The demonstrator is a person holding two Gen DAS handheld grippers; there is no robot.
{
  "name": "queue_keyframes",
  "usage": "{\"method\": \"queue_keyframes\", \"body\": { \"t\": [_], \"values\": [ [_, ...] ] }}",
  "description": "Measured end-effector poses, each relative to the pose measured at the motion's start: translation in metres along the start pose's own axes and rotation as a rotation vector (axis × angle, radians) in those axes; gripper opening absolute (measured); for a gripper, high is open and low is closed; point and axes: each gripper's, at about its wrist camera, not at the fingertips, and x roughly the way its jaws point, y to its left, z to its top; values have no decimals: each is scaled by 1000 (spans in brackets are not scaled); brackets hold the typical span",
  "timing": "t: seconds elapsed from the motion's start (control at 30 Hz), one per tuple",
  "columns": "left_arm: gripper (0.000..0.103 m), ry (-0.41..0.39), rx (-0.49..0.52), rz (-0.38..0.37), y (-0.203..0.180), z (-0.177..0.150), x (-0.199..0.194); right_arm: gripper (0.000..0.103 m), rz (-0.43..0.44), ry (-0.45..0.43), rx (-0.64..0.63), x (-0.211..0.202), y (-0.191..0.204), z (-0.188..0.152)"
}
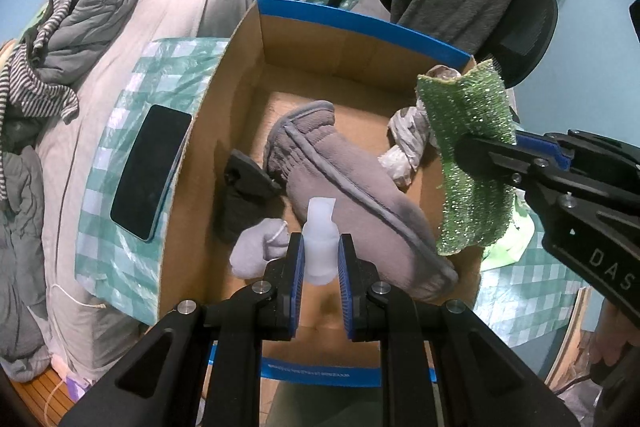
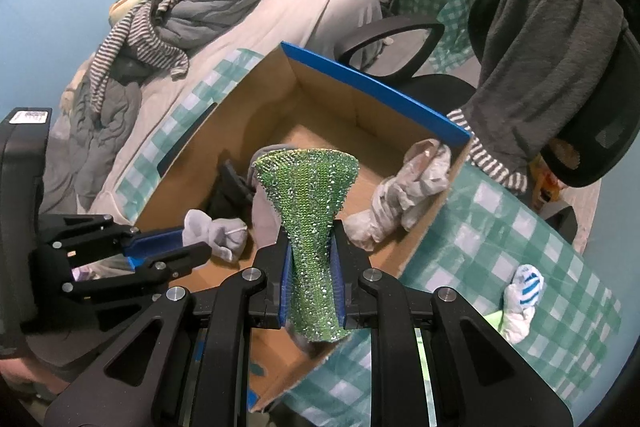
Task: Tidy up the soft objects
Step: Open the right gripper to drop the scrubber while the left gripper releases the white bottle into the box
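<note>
An open cardboard box (image 1: 244,39) with blue-taped rims stands on a checkered cloth. My left gripper (image 1: 319,259) is shut on a pale grey rolled sock (image 1: 318,243), held over the box's near end; the sock also shows in the right wrist view (image 2: 216,233). My right gripper (image 2: 310,275) is shut on a glittery green scouring cloth (image 2: 308,211), held over the box's right side; the cloth also shows in the left wrist view (image 1: 468,155). Inside the box lie a grey plush slipper (image 1: 344,183), a black item (image 1: 244,187) and a crumpled pale bag (image 1: 404,143).
A phone (image 1: 150,171) lies on the checkered cloth left of the box. A bed with grey bedding and a striped garment (image 2: 132,35) is to the left. An office chair draped with a grey towel (image 2: 548,47) stands behind. A white-and-blue sock (image 2: 524,291) lies on the cloth at right.
</note>
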Motion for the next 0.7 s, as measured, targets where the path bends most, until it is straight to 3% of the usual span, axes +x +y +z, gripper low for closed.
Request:
{"method": "queue_keyframes", "body": {
  "t": [0.53,0.57,0.63,0.7],
  "values": [
    [17,24,9,7,10,5,6,18,5,39,0,20,8,10],
    [17,25,9,8,10,5,6,20,6,41,0,20,8,10],
    [19,31,9,5,9,6,7,36,5,45,3,20,7,9],
    [20,33,6,4,9,6,7,44,-2,53,-4,21,5,8]
  ]
}}
